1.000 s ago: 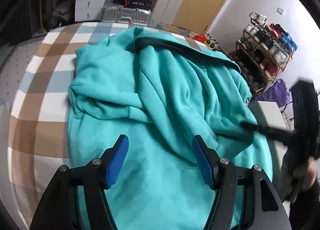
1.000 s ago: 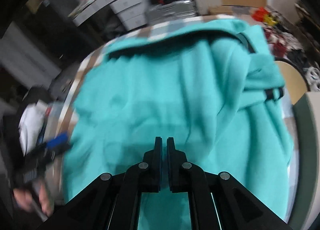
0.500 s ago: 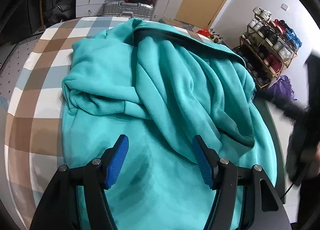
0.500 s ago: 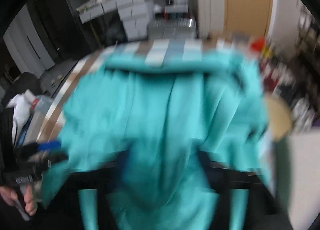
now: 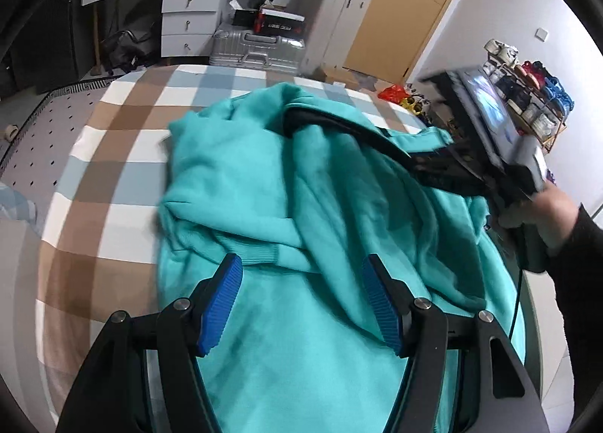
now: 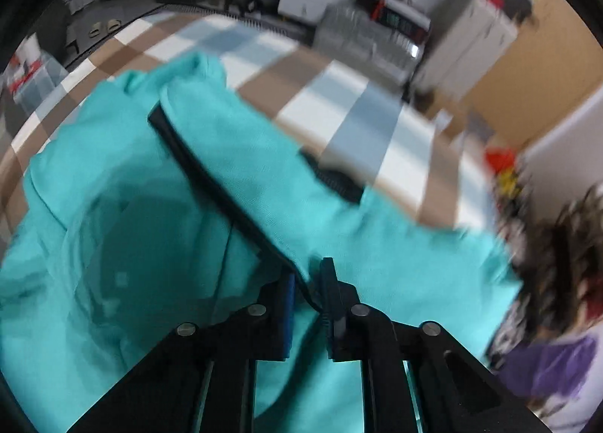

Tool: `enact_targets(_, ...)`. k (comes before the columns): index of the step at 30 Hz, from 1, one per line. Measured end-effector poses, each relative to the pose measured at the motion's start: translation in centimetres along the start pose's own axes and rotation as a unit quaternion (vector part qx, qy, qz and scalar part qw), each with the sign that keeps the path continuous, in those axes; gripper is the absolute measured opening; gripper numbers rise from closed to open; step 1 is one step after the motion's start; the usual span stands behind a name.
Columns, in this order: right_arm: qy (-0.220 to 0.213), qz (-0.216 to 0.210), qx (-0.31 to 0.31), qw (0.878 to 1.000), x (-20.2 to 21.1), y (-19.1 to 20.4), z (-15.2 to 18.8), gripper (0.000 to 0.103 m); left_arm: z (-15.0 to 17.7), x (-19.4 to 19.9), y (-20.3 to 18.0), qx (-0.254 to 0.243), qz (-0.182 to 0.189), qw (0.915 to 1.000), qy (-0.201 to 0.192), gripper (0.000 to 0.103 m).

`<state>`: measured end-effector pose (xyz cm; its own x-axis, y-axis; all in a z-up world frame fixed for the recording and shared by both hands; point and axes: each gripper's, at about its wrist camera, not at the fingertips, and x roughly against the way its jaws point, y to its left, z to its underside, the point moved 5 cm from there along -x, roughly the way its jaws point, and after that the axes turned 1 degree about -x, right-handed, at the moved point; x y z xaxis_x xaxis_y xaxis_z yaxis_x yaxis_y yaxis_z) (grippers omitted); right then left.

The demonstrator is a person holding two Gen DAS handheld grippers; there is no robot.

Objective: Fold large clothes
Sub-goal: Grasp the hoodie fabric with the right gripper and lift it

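Jaws of the right gripper (image 6: 307, 291) pinch the teal hoodie's (image 5: 301, 206) dark-trimmed edge, the left gripper's (image 5: 301, 301) jaws wide, mid-fold on the bed (image 5: 113, 154); next, probably carry it across.

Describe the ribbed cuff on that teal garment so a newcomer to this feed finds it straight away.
Start at the brown, white and blue checked bed cover, where the large teal fleece sweatshirt lies spread. Just beyond the open left tongs, a folded sleeve ends in the ribbed knit teal cuff. Fine ridges set it apart from the smooth fleece around it and from the garment's black trim.
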<state>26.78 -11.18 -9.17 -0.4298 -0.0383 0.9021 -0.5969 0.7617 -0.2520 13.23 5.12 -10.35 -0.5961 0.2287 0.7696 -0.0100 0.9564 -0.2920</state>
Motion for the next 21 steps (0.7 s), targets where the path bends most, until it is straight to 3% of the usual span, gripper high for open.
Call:
enact_targets(4, -0.041, -0.014, 0.004, 0.999, 1.9, 1.2, 2.5, 0.011, -0.1, 0.1, 1.9, 0.012, -0.007, 0.9999, 0.005, 0.061)
enact_targets(5, -0.039, -0.023, 0.005, 0.999, 2.1, 1.6, 3.4, 0.000, 0.0, 0.0, 2.5, 0.015, -0.013, 0.9998, 0.007, 0.061)
enact_targets(6, -0.010, -0.057, 0.010, 0.998, 1.4, 2.5, 4.5, 0.000, 0.0, -0.1, 2.7, 0.018, -0.015, 0.9997, 0.009, 0.061)
enact_targets(7, 0.023, -0.060, 0.020, 0.998, 0.1, 3.3, 5.6, 0.000, 0.2, -0.2, 3.0, 0.022, -0.015, 0.9996, 0.012, 0.061)
enact_targets(8, 0.028, -0.032, 0.034, 0.998, -0.4, 3.7, 6.0, 0.000, 0.3, -0.2, 3.2, 0.025, -0.014, 0.9995, 0.016, 0.061)
enact_targets(10, 0.007, -0.011, 0.057, 0.998, 0.4, 4.3, 5.6, 0.000, 0.5, -0.2, 3.4, 0.028, -0.011, 0.9993, 0.020, 0.061)
enact_targets(13, -0.021, -0.035, 0.018, 0.999, 3.2, 3.5, 3.8, 0.002, 0.6, 0.4, 3.6, 0.031, -0.012, 0.9993, 0.017, 0.061)
enact_targets(15, -0.065, -0.052, -0.002, 0.997, 5.9, 3.0, 1.7, 0.020, 0.7, 0.6, 3.7, 0.032, -0.010, 0.9993, 0.016, 0.061)
enact_targets(16, -0.077, -0.042, -0.006, 0.996, 6.6, 3.1, 0.5, 0.046, 0.6, 0.7, 3.8, 0.032, -0.009, 0.9993, 0.016, 0.061)
enact_targets(17, -0.089, -0.038, -0.007, 0.995, 7.1, 3.4, -0.8, 0.063, 0.6, 0.7, 3.9, 0.033, -0.011, 0.9993, 0.016, 0.061)
enact_targets(21, -0.096, -0.036, 0.005, 0.995, 6.2, 6.1, -5.1, 0.063, 0.4, 0.9, 4.7, 0.039, -0.010, 0.9991, 0.014, 0.061)
